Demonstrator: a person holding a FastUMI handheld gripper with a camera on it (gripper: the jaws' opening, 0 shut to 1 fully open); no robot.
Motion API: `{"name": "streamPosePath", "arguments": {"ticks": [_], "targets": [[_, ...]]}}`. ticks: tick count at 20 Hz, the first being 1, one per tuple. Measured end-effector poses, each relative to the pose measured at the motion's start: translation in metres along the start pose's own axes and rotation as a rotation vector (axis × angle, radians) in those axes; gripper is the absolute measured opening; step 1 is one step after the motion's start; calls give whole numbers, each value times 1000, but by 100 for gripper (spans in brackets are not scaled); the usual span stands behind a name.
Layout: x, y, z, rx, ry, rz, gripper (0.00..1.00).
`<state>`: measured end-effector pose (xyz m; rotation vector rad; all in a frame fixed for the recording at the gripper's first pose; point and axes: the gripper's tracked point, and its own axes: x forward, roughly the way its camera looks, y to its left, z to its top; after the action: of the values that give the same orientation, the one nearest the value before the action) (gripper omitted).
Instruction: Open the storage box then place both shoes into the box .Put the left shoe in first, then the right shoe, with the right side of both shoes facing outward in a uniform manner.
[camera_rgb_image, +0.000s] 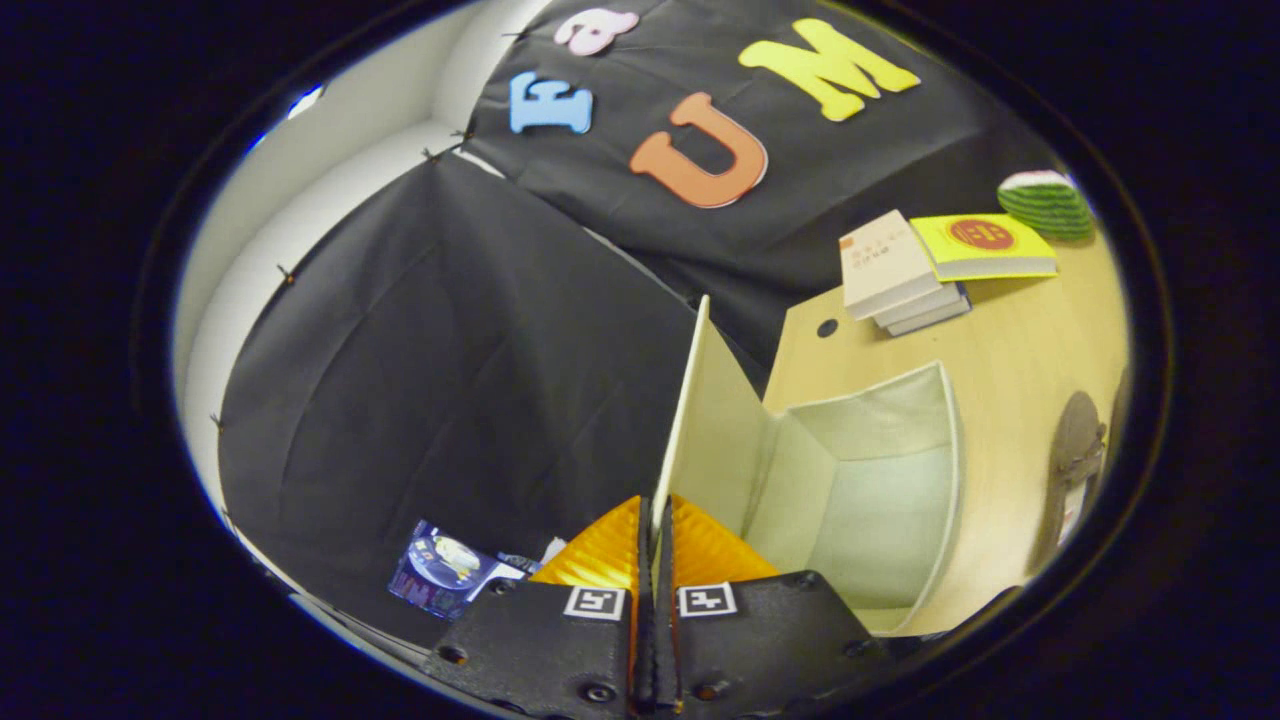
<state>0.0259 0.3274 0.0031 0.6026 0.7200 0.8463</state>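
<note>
The cream storage box (880, 500) stands on the wooden table (1010, 340) with its inside bare and open to view. Its lid (700, 430) is raised edge-on and runs straight ahead from my fingers. My gripper (655, 530) is shut on the lid's near edge, both fingers pressed against the thin panel. A dark shoe (1078, 450) lies on the table beyond the box, on its far side, partly cut off.
A stack of books (900, 275) and a yellow book (985, 245) lie at the table's far end, with a green striped object (1045, 205) behind them. A small round hole (827, 327) marks the tabletop. A blue packet (445, 570) lies low beside my fingers.
</note>
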Motion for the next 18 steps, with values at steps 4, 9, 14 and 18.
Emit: {"name": "streamPosePath", "arguments": {"ticks": [4, 9, 14, 18], "targets": [[27, 35, -9, -97, 16, 22, 23], [31, 44, -7, -195, -31, 2, 79], [-1, 19, 22, -312, -164, -123, 100], [-40, -3, 48, -380, -262, -225, 100]]}}
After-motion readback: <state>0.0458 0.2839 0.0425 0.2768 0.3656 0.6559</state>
